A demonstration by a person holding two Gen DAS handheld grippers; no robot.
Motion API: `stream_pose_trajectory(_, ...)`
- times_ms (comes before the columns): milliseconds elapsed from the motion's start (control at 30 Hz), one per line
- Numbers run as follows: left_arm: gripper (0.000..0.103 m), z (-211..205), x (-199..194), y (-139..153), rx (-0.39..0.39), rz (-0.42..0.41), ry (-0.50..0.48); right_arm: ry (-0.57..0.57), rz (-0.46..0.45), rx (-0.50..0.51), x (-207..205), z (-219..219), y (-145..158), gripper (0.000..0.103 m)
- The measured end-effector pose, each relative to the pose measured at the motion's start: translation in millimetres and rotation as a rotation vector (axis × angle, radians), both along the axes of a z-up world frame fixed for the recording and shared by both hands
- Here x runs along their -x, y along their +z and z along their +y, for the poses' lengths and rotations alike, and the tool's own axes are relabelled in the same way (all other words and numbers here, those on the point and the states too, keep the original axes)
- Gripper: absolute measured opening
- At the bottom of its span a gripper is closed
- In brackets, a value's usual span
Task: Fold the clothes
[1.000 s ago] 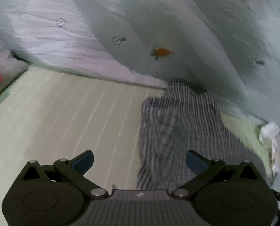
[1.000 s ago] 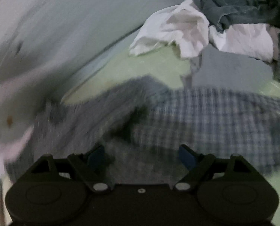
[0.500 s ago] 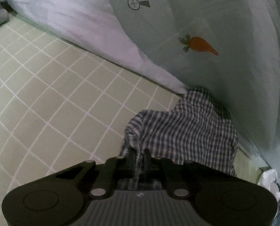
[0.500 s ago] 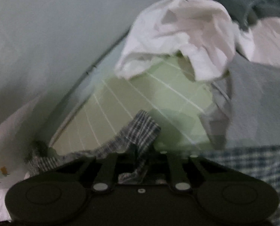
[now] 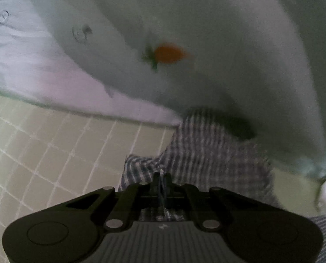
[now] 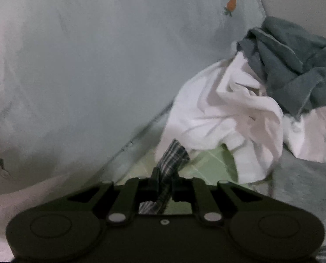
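A blue-and-white checked garment (image 5: 206, 153) lies bunched on the green grid-patterned sheet (image 5: 42, 153), its far part tucked against the pale quilt. My left gripper (image 5: 162, 178) is shut on a fold of its near edge. In the right wrist view my right gripper (image 6: 165, 178) is shut on another corner of the checked garment (image 6: 172, 155), and that corner sticks up past the fingertips above the green sheet (image 6: 206, 166).
A pale quilt with small carrot prints (image 5: 206, 32) rises behind the garment and fills the left of the right wrist view, quilt (image 6: 86, 65). A heap of white cloth (image 6: 224, 109), dark teal cloth (image 6: 294, 65) and grey cloth (image 6: 305, 186) lies to the right.
Both grippers went from wide open to shut on the checked garment. The left moved in toward the quilt; the right lifted its corner and swung toward the clothes heap.
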State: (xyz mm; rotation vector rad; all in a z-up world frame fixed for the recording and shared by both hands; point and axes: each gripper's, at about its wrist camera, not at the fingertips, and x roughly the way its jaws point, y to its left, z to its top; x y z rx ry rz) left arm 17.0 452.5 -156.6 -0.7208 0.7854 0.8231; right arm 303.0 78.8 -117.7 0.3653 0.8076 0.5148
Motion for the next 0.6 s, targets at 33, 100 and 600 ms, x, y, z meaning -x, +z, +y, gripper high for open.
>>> stream_pose_trajectory(33, 0.005, -0.3, 0.0, -1.4, -0.002, 0.011, -0.003, 0.008, -0.012, 0.025, 1.8, 2.1, 0.0, 0.01)
stream_pose_trajectory(100, 0.014, -1.8, 1.8, 1.3, -0.016, 0.026, -0.008, 0.025, -0.04, 0.069, 6.5, 6.4, 1.2, 0.01)
stream_pose_trajectory(600, 0.099, -104.2, 122.5, 67.2, -0.178, 0.061, -0.048, 0.544, -0.207, 0.031, 166.3, 39.6, 36.8, 0.01)
